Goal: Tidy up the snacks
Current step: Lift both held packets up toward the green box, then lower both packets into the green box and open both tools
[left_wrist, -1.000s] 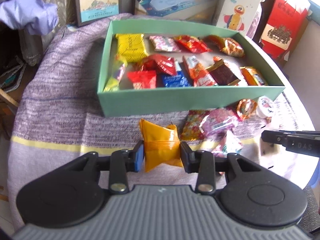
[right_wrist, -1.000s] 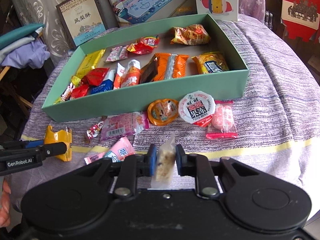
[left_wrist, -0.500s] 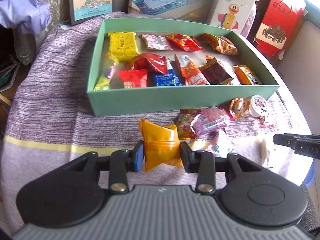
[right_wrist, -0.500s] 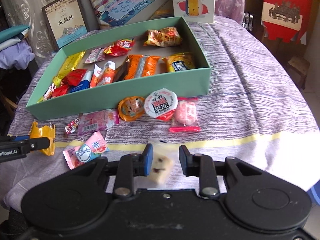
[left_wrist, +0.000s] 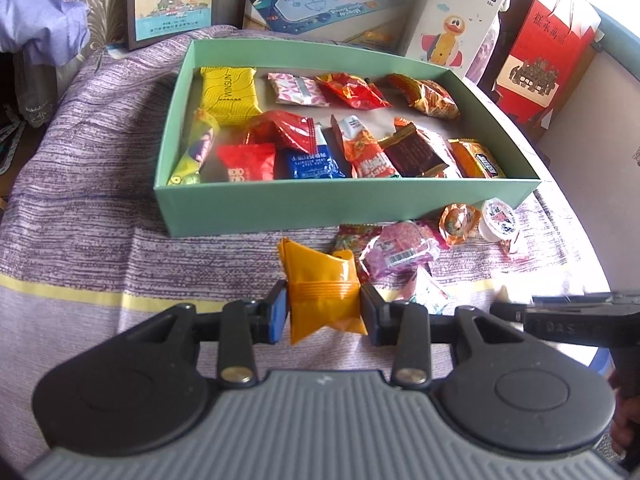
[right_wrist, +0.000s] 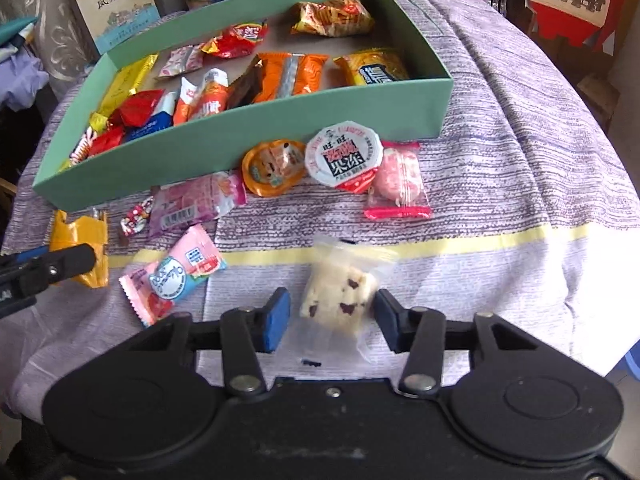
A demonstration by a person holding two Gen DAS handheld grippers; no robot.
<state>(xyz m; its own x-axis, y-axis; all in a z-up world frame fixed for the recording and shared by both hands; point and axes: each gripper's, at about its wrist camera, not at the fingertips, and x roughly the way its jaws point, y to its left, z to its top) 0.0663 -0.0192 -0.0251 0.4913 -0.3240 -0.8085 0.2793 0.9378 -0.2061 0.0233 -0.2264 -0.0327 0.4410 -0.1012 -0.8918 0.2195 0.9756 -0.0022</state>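
A green box [left_wrist: 320,204] [right_wrist: 224,148] on the purple cloth holds several wrapped snacks. My left gripper [left_wrist: 323,314] is shut on an orange packet [left_wrist: 320,284], just in front of the box's near wall. In the right wrist view the same orange packet [right_wrist: 80,236] shows at the left, with the left gripper's fingertips [right_wrist: 60,266] on it. My right gripper [right_wrist: 332,320] has its jaws opening. A clear-wrapped white nougat with dark bits [right_wrist: 340,292] lies on the cloth between them, free of both pads.
Loose snacks lie before the box: a pink packet [right_wrist: 196,208], a pink-and-blue packet [right_wrist: 176,272], an orange jelly cup [right_wrist: 272,166], a white jelly cup [right_wrist: 342,154], a pink candy [right_wrist: 398,182]. Boxes and a book [left_wrist: 172,0] stand behind. The table edge drops off at right.
The right gripper's jaws have spread and let go of the nougat, which now lies on the cloth. The left gripper keeps its hold on the orange packet.
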